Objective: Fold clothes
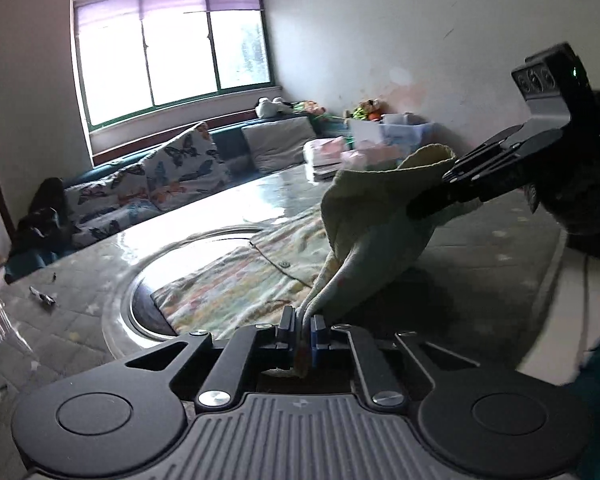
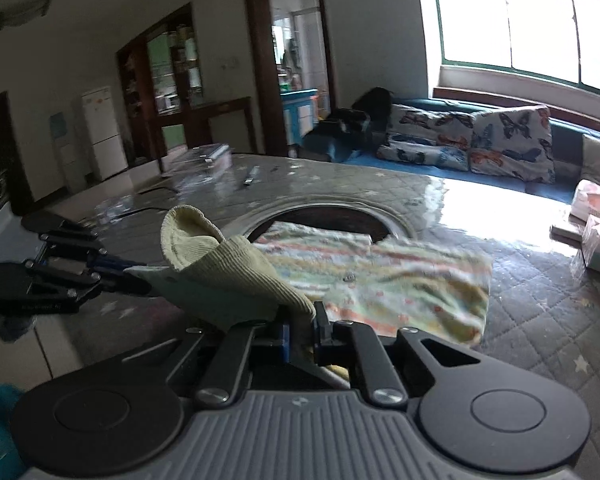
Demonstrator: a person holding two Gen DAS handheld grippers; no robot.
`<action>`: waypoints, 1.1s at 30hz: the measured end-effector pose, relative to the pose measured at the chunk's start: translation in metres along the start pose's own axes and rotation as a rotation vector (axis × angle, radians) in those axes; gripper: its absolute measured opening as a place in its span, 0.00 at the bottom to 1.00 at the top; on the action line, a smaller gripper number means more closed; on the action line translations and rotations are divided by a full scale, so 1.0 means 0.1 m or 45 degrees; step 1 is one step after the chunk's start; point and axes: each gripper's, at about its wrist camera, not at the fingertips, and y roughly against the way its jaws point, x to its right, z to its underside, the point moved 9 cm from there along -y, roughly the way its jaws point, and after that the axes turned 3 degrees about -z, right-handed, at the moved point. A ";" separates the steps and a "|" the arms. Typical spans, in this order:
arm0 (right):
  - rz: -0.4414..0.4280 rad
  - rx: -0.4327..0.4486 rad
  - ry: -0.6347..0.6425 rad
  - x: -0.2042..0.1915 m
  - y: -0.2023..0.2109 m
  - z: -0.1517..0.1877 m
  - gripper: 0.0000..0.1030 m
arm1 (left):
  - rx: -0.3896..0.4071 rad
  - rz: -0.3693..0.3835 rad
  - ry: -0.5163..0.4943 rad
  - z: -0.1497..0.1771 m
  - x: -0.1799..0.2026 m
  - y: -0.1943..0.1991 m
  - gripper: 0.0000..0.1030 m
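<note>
left claw [image 1: 301,330]: black linkages, silver screws, blue pads, ribbed grey housing | right claw [image 2: 300,332]: identical | teal sleeve [image 1: 598,368] lower right

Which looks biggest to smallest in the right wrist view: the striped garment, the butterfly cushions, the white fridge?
1. Striped garment, though it is nearest the camera.
2. Butterfly cushions.
3. White fridge, far back, so its rank is unsure.

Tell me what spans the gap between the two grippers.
The garment's pale green ribbed part, lifted off the table, runs from the left gripper to the right gripper; both wrist views show it.
</note>
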 end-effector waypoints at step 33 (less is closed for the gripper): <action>0.154 -0.206 -0.155 1.20 -2.01 -0.50 0.15 | -0.337 -0.066 0.517 -0.08 -1.31 -1.78 0.08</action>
